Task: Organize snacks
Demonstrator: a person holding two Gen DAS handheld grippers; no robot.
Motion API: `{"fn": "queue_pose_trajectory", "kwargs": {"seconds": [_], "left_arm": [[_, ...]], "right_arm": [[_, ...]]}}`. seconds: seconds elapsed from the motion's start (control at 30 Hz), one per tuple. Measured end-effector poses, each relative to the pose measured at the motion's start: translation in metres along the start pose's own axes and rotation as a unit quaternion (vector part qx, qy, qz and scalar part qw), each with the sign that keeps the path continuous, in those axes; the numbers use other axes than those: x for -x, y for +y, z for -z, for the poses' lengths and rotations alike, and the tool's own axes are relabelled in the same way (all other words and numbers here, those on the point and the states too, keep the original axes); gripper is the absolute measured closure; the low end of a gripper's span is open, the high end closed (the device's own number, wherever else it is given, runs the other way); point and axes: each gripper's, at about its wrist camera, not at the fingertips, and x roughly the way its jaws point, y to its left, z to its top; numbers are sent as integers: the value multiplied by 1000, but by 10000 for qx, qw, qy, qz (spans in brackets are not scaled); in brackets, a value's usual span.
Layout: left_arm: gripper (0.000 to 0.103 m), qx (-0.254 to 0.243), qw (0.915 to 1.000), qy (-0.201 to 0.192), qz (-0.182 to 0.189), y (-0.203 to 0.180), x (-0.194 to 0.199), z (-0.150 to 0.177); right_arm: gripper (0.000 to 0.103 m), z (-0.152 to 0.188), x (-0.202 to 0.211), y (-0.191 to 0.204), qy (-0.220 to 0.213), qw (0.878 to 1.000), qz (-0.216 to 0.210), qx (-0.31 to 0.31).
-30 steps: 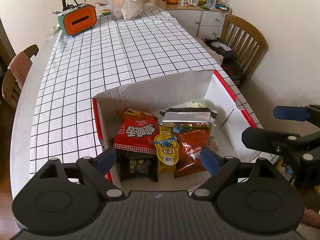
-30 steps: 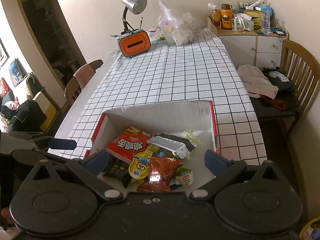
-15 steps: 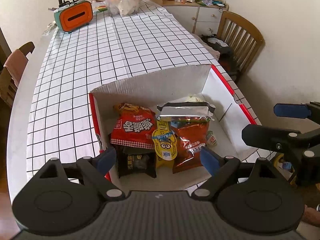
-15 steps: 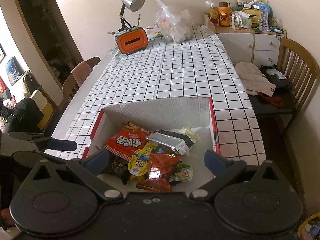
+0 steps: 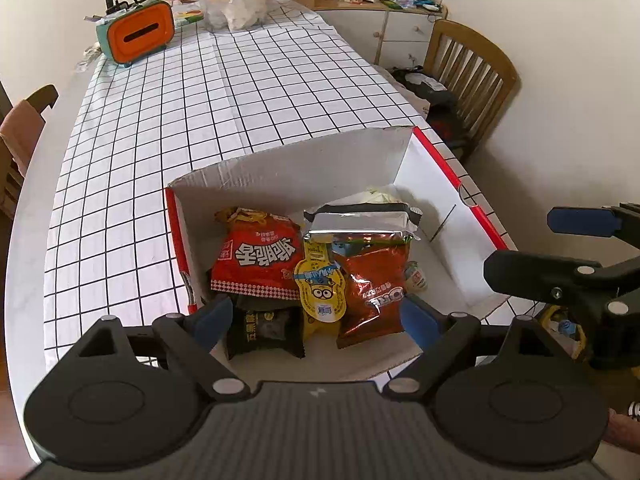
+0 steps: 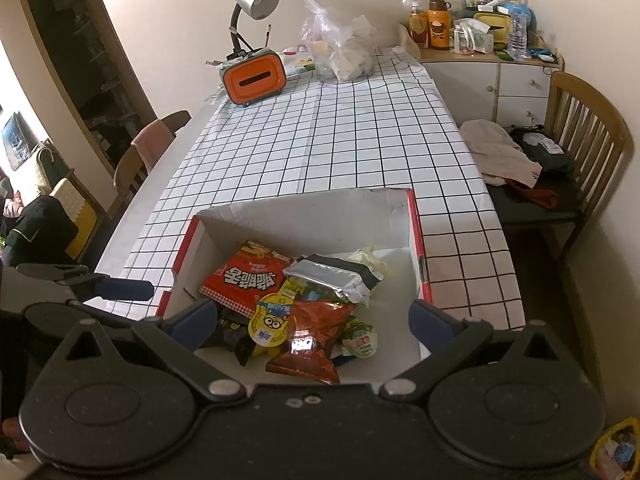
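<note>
The snacks sit heaped in the cardboard box point(image 5: 280, 168) at lower centre of both views: red packet point(image 5: 258, 254), silver-topped bag point(image 5: 360, 222), yellow pouch point(image 5: 322, 292), dark wrapper point(image 5: 264, 330). Both the left tongs point(image 5: 316, 316) and right tongs point(image 6: 312, 318) hang spread wide and empty above the near rim, likely for a clear look down. The checked bench point(image 5: 240, 92) beyond carries no snack packets.

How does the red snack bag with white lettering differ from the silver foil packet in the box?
The red snack bag is printed and lies toward the box's left side, over a black packet. The silver foil packet is plain and shiny, lying further right atop an orange-red bag. Both rest inside the cardboard box, untouched.
</note>
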Motion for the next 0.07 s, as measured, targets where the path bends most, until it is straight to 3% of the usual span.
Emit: {"fn": "queue_pose_trajectory", "kwargs": {"seconds": [0.07], "left_arm": [[11,-2,10000,2,-6,0,-1,-2]], "right_arm": [[0,-2,-1,-2,-6,10000,1,-13]]}}
